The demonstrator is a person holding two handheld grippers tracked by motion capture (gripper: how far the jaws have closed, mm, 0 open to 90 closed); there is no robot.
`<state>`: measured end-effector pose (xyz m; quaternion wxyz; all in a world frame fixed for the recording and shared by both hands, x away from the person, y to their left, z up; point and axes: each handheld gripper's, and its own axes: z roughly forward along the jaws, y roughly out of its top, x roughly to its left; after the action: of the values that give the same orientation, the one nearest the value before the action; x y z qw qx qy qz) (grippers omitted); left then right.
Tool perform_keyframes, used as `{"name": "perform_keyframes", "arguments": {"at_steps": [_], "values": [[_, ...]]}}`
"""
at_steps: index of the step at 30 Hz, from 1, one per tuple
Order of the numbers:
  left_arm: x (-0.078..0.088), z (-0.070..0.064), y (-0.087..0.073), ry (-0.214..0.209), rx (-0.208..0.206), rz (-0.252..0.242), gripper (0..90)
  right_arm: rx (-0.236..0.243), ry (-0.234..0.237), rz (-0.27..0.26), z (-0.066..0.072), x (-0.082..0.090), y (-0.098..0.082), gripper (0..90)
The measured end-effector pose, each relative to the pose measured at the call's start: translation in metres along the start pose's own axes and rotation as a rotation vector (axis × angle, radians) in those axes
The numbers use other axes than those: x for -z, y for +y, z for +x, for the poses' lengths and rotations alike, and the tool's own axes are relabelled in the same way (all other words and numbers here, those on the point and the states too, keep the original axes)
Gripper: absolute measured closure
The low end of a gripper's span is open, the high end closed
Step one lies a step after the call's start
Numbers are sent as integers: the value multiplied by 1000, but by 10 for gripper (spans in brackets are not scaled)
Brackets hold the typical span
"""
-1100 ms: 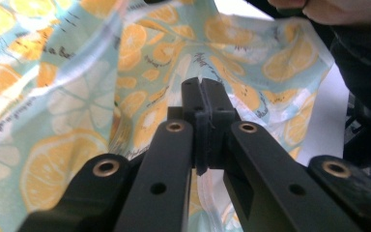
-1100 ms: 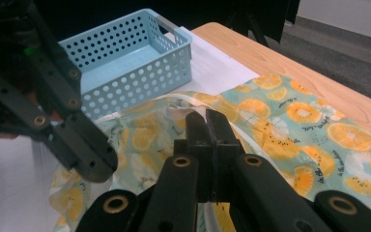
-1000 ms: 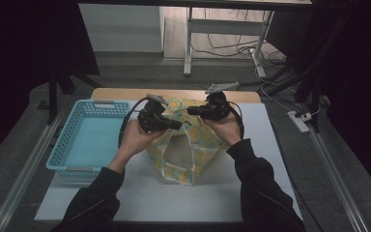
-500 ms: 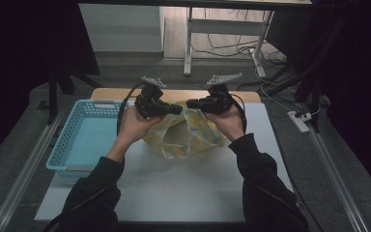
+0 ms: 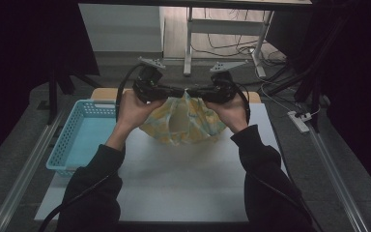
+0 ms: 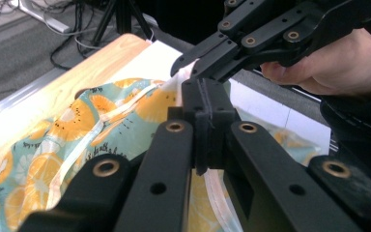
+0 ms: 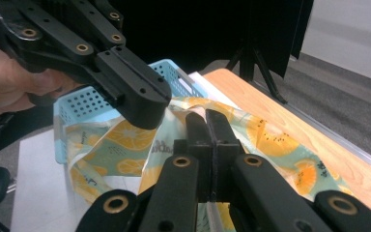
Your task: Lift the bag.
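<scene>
Both tongs are gripping the orange-print cloth (image 5: 186, 123) – the left gripper (image 5: 178, 91) and the right gripper (image 5: 193, 91) are pinching its top edge, tips nearly touching, above the white table (image 5: 174, 179).

Dim overall in high view, w/ near-black surrounds left and right; brightest on the white table top (image 5: 183, 179) and pale floor beyond, light seemingly from above, shadows soft under the forearms. Slightly soft and grainy there, no strong glare. Brighter in both gripper views: near jaws big, dark and a bit out of focus at bottom edge, orange-print cloth (image 6: 101, 125) sharp enough mid-frame, background blurred, edges stretched by wide lens.
</scene>
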<state>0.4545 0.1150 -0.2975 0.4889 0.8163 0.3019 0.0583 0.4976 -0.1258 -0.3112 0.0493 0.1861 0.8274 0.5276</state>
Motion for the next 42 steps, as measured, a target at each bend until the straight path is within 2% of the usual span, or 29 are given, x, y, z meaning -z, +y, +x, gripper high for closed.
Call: {"name": "perform_keyframes", "arguments": {"at_steps": [15, 32, 37, 42], "values": [[21, -13, 33, 13, -44, -65, 900, 33, 1, -49, 12, 20, 30, 900], [45, -26, 67, 25, -80, -168, 900, 66, -22, -116, 21, 44, 65, 900], [46, -27, 75, 21, -79, -188, 900, 71, -36, -129, 22, 49, 72, 900], [38, -22, 76, 37, -70, -170, 900, 67, -64, -117, 18, 47, 72, 900]]}}
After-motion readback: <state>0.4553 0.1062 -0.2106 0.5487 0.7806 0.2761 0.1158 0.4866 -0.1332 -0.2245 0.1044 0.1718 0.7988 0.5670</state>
